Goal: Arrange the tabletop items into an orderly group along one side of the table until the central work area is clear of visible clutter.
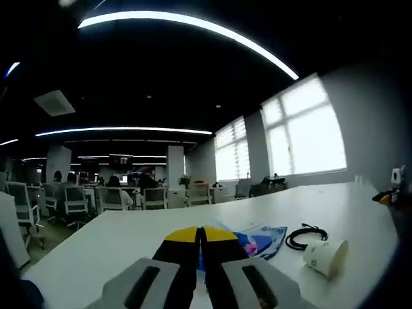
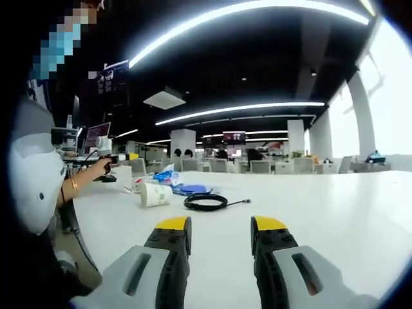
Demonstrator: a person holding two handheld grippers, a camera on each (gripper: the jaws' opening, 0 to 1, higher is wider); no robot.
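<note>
A: Where is the clutter from your grippers?

B: In the right gripper view, the cup lies on its side ahead and to the left of your right gripper, with the cable coiled just beside it, straight ahead. A blue packet sits just behind them. In the left gripper view the same cup lies ahead to the right of your left gripper, the cable just beyond it, the packet close in front of the tips.

A: And your jaws?

B: The right ones stand apart with nothing between them. The left ones are together and seem to hold nothing, though the packet lies right behind them.

A: So how should you take the next piece?

B: I'd judge the cup is your easiest start. Approach with the right gripper, close across its wall gently so it doesn't crush or roll, and set it upright near the table edge. For the cable, pinch several loops at once, or it may uncoil and trail.
</note>
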